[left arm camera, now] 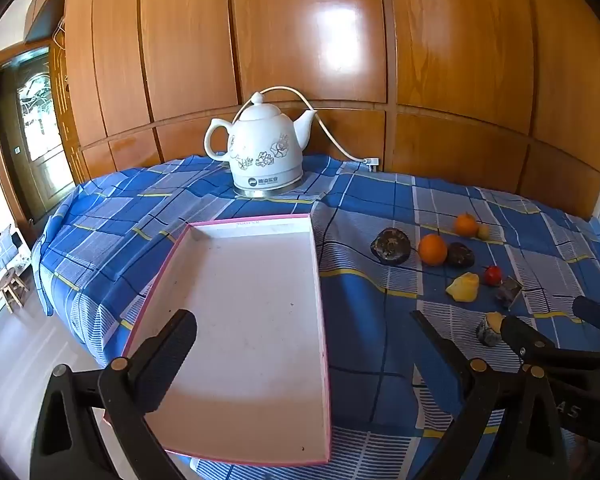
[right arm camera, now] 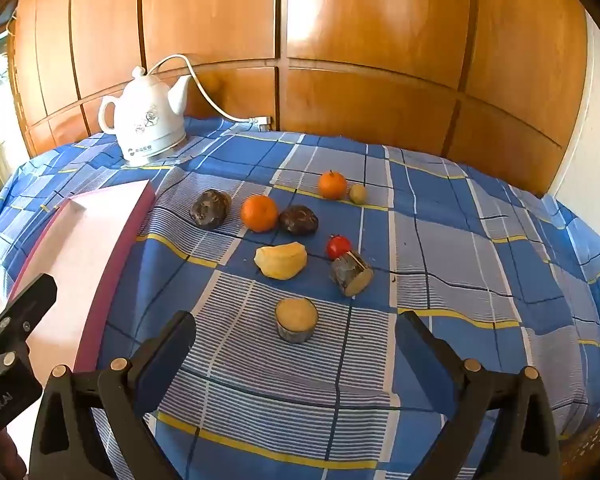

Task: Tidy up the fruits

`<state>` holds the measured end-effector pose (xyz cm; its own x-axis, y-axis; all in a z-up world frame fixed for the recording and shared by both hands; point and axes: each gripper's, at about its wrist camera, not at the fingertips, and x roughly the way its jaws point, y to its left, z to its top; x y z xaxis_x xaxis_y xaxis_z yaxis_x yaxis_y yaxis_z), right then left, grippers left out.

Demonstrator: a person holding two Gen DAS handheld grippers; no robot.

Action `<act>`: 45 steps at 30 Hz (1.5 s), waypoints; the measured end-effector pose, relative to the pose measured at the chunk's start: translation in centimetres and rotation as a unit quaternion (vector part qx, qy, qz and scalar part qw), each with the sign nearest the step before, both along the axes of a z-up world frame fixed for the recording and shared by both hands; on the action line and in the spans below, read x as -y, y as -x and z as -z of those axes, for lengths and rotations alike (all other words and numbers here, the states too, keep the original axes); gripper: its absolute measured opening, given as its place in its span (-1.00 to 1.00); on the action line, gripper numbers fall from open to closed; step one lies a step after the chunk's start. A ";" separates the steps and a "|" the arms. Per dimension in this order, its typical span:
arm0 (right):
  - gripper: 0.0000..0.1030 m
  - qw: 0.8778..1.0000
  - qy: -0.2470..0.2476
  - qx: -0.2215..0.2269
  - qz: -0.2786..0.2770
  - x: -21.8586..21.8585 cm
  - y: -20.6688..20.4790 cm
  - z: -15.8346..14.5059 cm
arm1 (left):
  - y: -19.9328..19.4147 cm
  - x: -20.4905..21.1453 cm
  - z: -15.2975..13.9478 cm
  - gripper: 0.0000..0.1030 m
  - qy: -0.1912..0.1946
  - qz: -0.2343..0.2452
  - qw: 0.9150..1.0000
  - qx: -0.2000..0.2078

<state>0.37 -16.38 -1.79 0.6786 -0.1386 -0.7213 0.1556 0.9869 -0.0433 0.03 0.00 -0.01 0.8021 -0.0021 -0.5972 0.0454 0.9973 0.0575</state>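
Fruits lay scattered on the blue checked cloth (right arm camera: 460, 240) that covered the desk, to the right of the pink-rimmed tray (left arm camera: 318, 280). My left tool (left arm camera: 304, 328) hung over the tray with its two fingers as wide apart as they went, nothing between them and touching nothing; the tray below it held nothing. My right tool (right arm camera: 296, 332) was spread just as wide above the cloth, also holding nothing. Between its fingertips, but lower down on the cloth and clear of both pads, stood a short cut piece with a pale yellow top and dark rind (right arm camera: 297, 319). Beyond it lay a peeled yellow piece (right arm camera: 281, 260), and to its right a second cut piece tipped on its side (right arm camera: 352, 272), touching a small red fruit (right arm camera: 338, 246). Farther back sat a large orange (right arm camera: 260, 213) between two dark, wrinkled fruits, one to its left (right arm camera: 211, 209) and one to its right (right arm camera: 299, 219). Behind them were a smaller orange (right arm camera: 332, 185) and, just beside it, a small greenish fruit (right arm camera: 357, 193). A white kettle (left arm camera: 260, 152) stood at the far edge of the desk, against the wooden panels (left arm camera: 340, 40), its cord trailing to the right.
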 end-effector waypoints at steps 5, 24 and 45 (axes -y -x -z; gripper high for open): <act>0.97 1.000 -0.004 -0.004 0.001 0.1 -0.2 0.1 | 0.2 -0.5 0.0 0.99 0.004 0.002 1.000 0.000; 0.97 1.000 0.000 0.013 -0.006 -0.5 0.1 -0.6 | 0.1 0.2 0.3 0.99 0.009 -0.002 1.000 -0.002; 0.97 1.000 0.005 0.020 -0.009 -0.7 0.3 -0.8 | 0.4 0.2 -0.2 0.99 0.014 -0.003 1.000 0.005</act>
